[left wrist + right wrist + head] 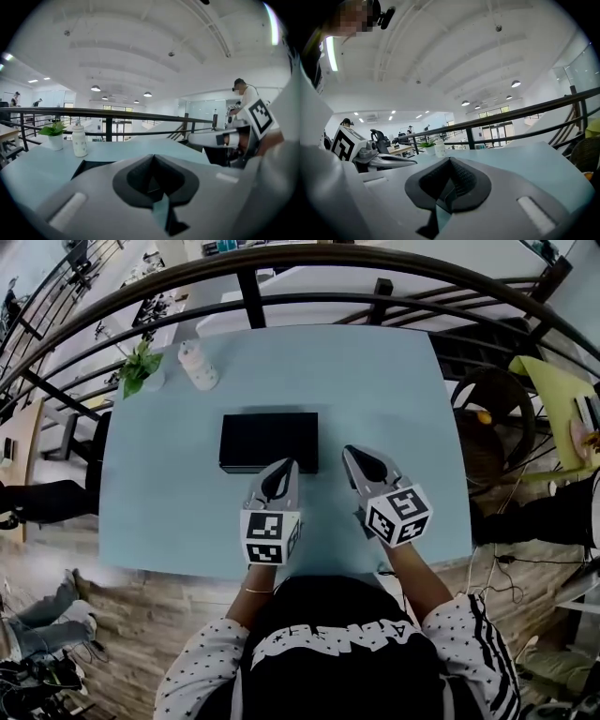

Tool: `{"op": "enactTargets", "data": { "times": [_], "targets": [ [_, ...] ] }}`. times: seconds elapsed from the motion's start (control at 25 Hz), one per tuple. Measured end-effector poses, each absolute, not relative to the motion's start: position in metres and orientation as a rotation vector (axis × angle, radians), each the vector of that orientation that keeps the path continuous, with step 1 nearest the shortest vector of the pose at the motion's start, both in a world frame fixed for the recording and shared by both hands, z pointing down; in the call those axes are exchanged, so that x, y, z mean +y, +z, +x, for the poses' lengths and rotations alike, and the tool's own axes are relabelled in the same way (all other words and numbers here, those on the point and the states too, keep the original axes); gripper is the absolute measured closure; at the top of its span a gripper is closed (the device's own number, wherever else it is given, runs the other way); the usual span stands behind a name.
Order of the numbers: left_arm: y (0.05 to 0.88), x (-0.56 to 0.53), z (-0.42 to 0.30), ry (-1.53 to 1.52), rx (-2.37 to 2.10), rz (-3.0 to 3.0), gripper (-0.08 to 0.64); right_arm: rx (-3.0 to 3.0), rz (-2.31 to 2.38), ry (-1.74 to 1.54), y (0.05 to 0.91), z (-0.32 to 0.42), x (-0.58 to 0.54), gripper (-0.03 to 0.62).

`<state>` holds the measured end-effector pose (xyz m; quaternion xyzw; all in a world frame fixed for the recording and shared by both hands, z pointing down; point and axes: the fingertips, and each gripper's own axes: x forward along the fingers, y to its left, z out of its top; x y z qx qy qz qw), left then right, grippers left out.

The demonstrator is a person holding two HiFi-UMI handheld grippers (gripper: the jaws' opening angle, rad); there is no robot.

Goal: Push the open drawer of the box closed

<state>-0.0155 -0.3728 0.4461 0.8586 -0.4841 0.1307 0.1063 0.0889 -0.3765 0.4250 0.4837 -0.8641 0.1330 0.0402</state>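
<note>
The box [269, 440] is 1 flat, matt black rectangle lying level near the middle of the table [375, 381], long sides parallel with the table's near edge. Its drawer [246, 468] seems pushed in flush, though the dark surface hides any seam.

table [394, 381]: pale blue, rectangular | beyond table: dark curved metal railing [281, 259] | near side of table: wood-plank floor [122, 587] | right of table: round dark wicker chair [492, 418], yellow-green tabletop [548, 381] | table's far-left corner: potted plant [139, 367], white bottle [199, 365] | above table: white ribbed ceiling [140, 47], round pendant lights [95, 88] lit
</note>
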Motion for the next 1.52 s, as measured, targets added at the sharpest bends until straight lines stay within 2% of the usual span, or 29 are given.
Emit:
{"op": "enactTargets", "data": {
  "times": [0.72,1.52],
  "targets": [
    [0.428,-0.364,0.035,0.395,-1.376,2.585,0.560,-2.674,1.496,0.363,0.407,0.124,-0.356,0.595],
    [0.426,-0.359,0.042,0.407,-1.356,2.602,0.560,-2.678,1.521,0.363,0.404,0.132,-0.348,0.595]
  ]
}}
